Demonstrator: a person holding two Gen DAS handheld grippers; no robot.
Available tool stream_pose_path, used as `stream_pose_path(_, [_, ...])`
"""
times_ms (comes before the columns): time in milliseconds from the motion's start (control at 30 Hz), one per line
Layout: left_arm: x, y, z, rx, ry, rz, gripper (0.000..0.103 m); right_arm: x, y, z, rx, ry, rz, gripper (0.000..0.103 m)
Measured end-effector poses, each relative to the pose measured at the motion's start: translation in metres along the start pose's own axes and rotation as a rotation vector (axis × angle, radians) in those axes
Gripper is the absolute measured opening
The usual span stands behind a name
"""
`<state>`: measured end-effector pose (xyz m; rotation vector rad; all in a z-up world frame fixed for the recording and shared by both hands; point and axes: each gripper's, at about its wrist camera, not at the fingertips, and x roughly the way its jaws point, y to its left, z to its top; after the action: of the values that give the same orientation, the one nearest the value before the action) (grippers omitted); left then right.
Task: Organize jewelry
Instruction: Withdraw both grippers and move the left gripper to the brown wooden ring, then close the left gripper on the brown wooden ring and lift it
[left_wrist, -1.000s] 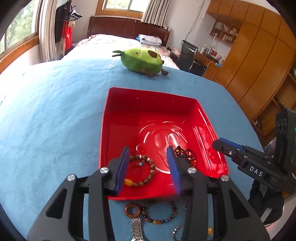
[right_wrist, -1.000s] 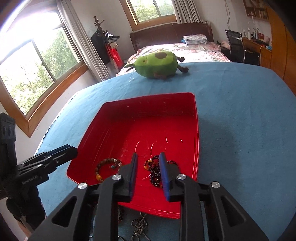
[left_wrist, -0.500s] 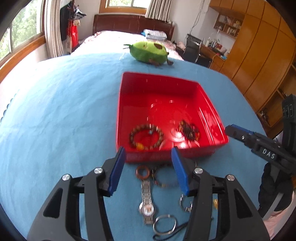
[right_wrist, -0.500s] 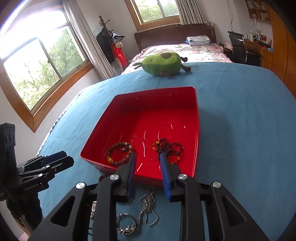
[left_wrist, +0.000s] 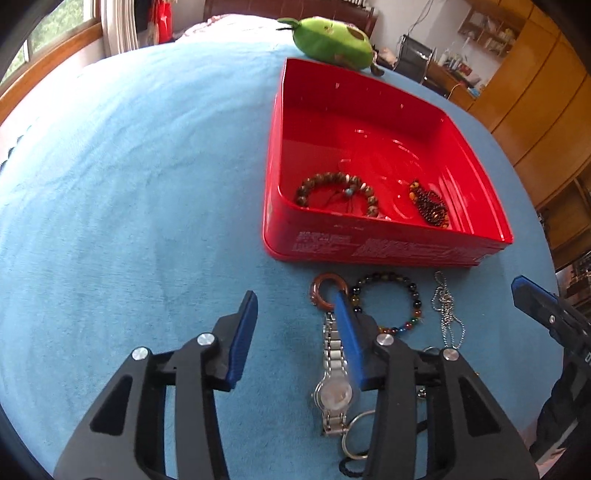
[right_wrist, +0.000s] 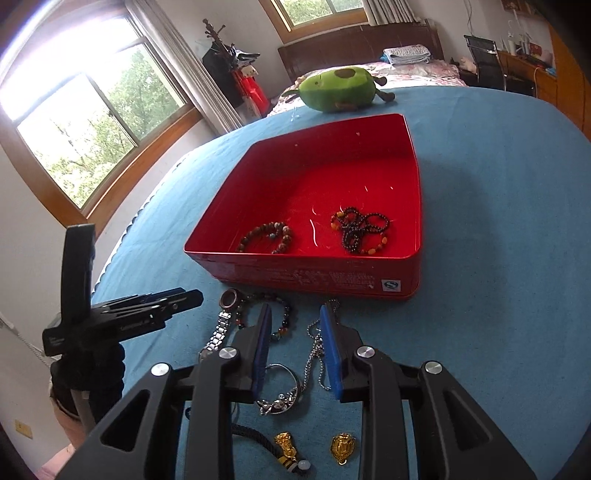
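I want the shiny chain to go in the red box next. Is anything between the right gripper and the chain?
Nothing visible blocks it. The silver chain lies bare on the blue cloth, right under the empty right gripper. Only the near wall of the red tin stands between chain and tin floor, so it must be lifted over.

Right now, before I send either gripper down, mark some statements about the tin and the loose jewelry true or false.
1. Two beaded pieces lie in the red tin. True.
2. The wristwatch is in the tin. False: it lies on the blue cloth in front of it.
3. The right gripper holds the silver chain. False: the chain lies on the cloth, jaws empty.
4. The avocado plush sits beyond the tin. True.
5. The left gripper grips the brown ring. False: its jaws are empty.
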<state>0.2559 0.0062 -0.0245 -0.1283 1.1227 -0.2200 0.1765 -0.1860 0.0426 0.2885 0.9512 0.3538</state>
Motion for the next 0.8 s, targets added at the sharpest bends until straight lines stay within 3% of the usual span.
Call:
stream_pose_path(533, [0.028,-0.014,0.005,0.036,0.045,0.026,0.037,0.03,0.018,-0.012,-0.05,0.073,-0.01,0.027])
stream_pose_path(800, [0.032,-0.008,0.009,0.011,0.055,0.043,0.019,0.04,0.031,-0.015,-0.056,0.094,0.001,0.027])
